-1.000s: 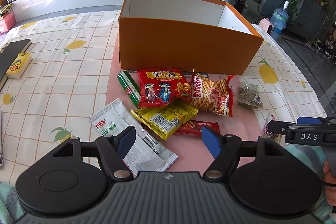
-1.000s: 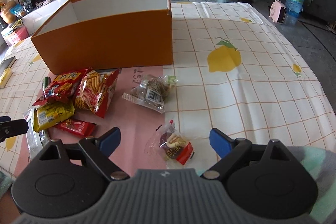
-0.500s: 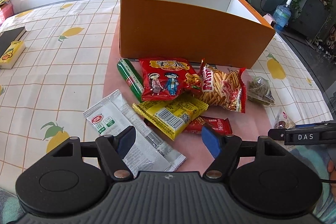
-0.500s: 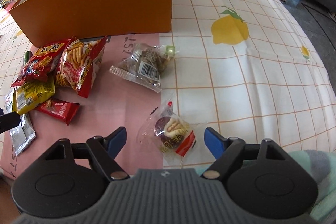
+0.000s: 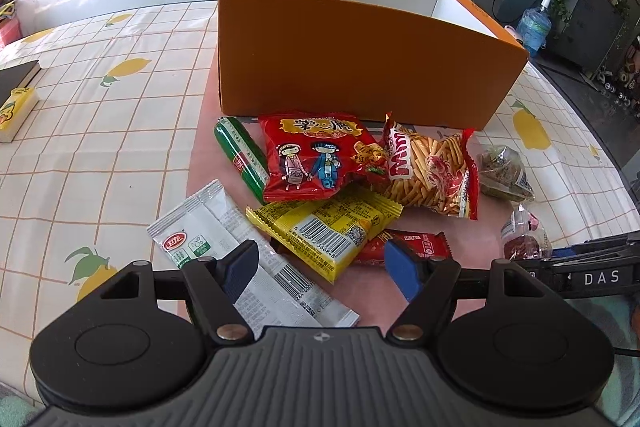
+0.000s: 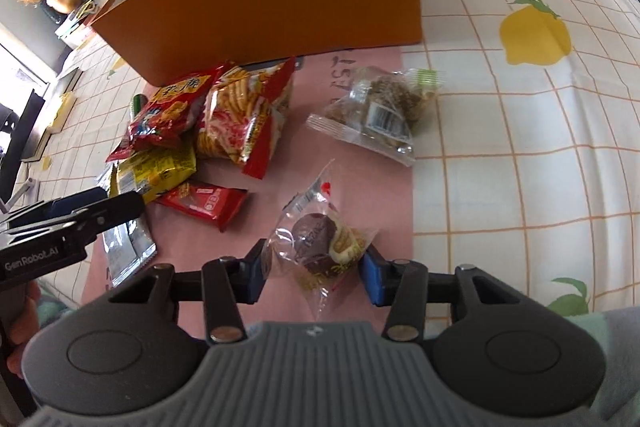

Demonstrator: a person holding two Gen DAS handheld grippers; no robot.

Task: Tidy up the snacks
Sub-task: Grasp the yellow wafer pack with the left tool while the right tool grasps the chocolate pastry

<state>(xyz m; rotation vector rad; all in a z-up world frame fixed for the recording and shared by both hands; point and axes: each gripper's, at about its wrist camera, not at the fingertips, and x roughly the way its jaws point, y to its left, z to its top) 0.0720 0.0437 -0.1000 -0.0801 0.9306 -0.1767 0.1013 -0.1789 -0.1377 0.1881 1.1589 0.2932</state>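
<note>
Lemon-print checked cloth covers the bench [image 5: 120, 131], with a pink mat [image 6: 360, 179] laid over its middle. An open orange box [image 5: 360, 67] with white inner walls stands at the far edge of the mat. Just in front of it the snacks lie in a loose pile: a green stick pack [image 5: 240, 155], a red cartoon bag [image 5: 316, 155] leaning over it, a bag of stick crisps [image 5: 432, 171] to the right, a yellow pack [image 5: 328, 227] barcode up beneath them, a small red bar [image 5: 416, 247] tucked under the yellow pack's corner, and a white sachet [image 5: 224, 251] nearest the left camera. Off to the right sits a clear bag of brownish pieces [image 6: 380, 107], half on the mat and half on the cloth.

Nearest the right camera lies a clear-wrapped chocolate pastry [image 6: 320, 243], on the mat close to its right edge. The right tool [image 6: 316, 271] straddles it, its jaws having just been closing in; the blue pads [image 6: 374, 275] sit at the crinkled edges of the wrapper, and whether they already pinch it I cannot tell.

The left tool [image 5: 320, 267] hangs wide apart and holds nothing, one finger above the white sachet and the other above the end of the red bar. A dark book with a yellow block [image 5: 16, 111] on it lies at the left bench edge.
</note>
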